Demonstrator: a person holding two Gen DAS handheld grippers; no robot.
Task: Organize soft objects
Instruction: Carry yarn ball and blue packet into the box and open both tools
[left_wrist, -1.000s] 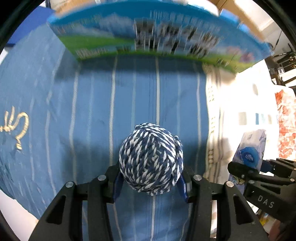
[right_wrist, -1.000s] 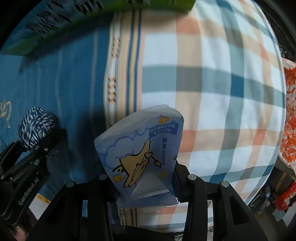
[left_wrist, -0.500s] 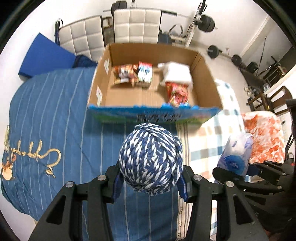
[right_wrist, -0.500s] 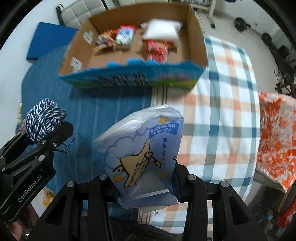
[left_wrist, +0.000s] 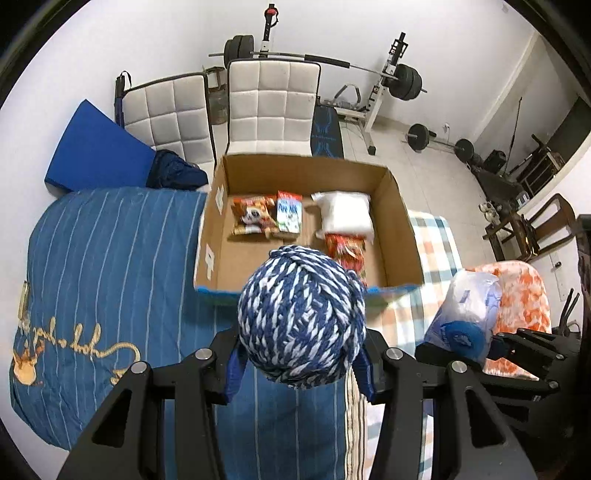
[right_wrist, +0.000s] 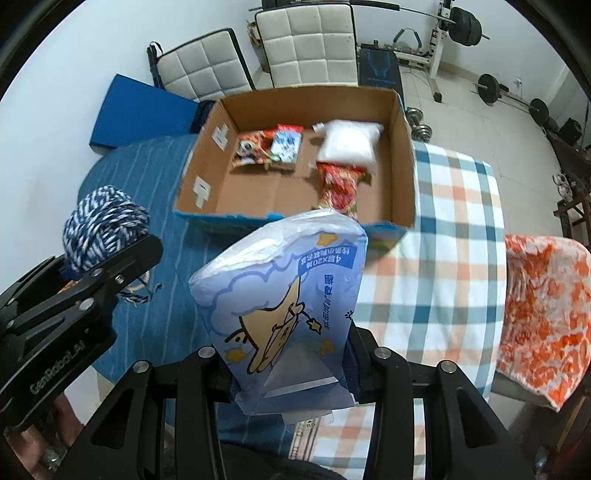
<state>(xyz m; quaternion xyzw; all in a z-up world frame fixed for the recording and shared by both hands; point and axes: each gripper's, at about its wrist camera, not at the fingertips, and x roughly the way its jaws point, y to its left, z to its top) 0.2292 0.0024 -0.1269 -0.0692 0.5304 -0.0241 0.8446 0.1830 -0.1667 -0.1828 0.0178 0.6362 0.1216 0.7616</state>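
My left gripper is shut on a blue-and-white yarn ball, held high above the bed before the open cardboard box. The ball also shows in the right wrist view. My right gripper is shut on a pale blue tissue pack with a cartoon print, also raised, to the right of the left gripper. The pack shows in the left wrist view. The box holds snack packets, a white pillow-like bag and a red packet.
The box stands on a bed with a blue striped cover and a plaid sheet. An orange-and-white cloth lies at the right. Two white padded chairs, a blue mat and a barbell rack stand behind.
Both grippers have risen well above the bed with their loads. The box, seen side-on one second ago, now shows from above with its contents and the room behind.
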